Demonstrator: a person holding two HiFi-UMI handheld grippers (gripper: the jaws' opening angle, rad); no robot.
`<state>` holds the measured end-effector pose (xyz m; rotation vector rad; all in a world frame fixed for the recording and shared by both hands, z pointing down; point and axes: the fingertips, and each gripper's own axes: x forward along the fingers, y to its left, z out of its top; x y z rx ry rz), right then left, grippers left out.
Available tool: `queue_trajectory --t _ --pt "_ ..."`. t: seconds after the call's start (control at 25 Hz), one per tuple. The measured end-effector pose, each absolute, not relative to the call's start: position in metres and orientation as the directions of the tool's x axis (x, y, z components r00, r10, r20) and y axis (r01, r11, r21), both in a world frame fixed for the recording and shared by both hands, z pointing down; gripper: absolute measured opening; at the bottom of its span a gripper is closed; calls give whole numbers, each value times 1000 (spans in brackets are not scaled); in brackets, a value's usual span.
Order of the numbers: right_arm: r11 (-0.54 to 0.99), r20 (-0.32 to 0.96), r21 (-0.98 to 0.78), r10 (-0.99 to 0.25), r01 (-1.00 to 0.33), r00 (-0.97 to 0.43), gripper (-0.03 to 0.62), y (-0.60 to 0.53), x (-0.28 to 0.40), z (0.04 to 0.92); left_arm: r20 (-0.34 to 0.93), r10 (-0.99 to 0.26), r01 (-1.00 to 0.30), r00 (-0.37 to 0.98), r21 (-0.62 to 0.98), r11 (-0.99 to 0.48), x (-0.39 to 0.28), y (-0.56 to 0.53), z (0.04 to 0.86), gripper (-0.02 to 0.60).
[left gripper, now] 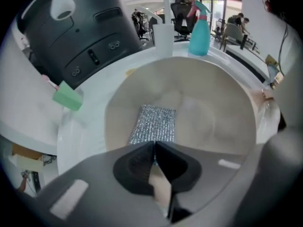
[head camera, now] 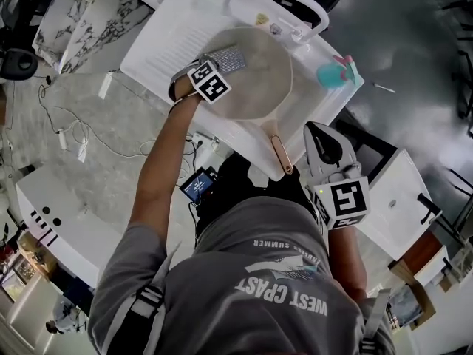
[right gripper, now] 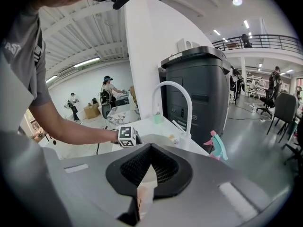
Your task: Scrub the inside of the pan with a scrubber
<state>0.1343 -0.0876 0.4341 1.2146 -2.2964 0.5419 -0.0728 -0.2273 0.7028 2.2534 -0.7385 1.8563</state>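
My left claw (left gripper: 155, 146) is closed on the near edge of the scrubber (left gripper: 154, 123), and the silver mesh lies flat on the floor of the pan (left gripper: 215, 110), towards its left side; the pan itself sits in the white sink (head camera: 174, 32), with its handle (head camera: 281, 154) pointing towards my body. My right claw (right gripper: 150, 148) is closed also, but with nothing in it; it hangs close to my body, near the end of the handle but not touching it, so nothing holds the pan

Here I see the main danger: when I push the scrubber across, the pan can slide or turn in the sink, because only its own weight keeps it in place; I think it is better to bring the right claw onto the handle first. The second danger is the grip; I have only a thin edge of the mesh between the jaws, so a hard stroke may pull it out, or fold it under the claw, and then the jaws themselves would rub the pan; the spray bottle (left gripper: 200, 28) stands near the rim, and a too wide stroke could knock it
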Motion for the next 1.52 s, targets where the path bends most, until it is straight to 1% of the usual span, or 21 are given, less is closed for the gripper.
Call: queue_trajectory --t 0.16,0.28,0.48,0.6,0.68,0.84,1.08,1.32,1.52 --pt "516 576 -123 -659 -848 -484 2 -88 145 436 979 -187 -356 78 -148 -923 -58 -205 723 9" --pt "508 579 -130 -658 -851 -481 2 -85 152 439 989 -117 -316 87 -84 -945 -42 -185 731 9" --pt "497 588 -141 -654 -856 -476 2 -83 164 443 984 -1 -280 179 50 -959 0 -149 733 9" --pt "494 592 -146 -651 -857 -475 2 -84 169 443 971 36 -286 234 104 -952 23 -137 731 9" --pt "490 592 -148 -652 -859 -473 2 -85 172 444 964 33 -303 265 116 -946 34 -136 731 9" --pt "478 601 -147 -652 -866 -462 2 -85 181 450 950 -10 -334 312 100 -937 54 -151 728 8" --pt "465 615 -146 -648 -873 -448 2 -86 187 456 942 -74 -362 327 53 -931 66 -182 725 8" --pt "469 609 -142 -653 -872 -450 2 -89 184 459 944 -144 -404 297 -13 -915 51 -222 723 8" --pt "483 610 -141 -645 -864 -461 2 -89 175 461 957 -199 -413 211 -97 -905 12 -250 723 8"
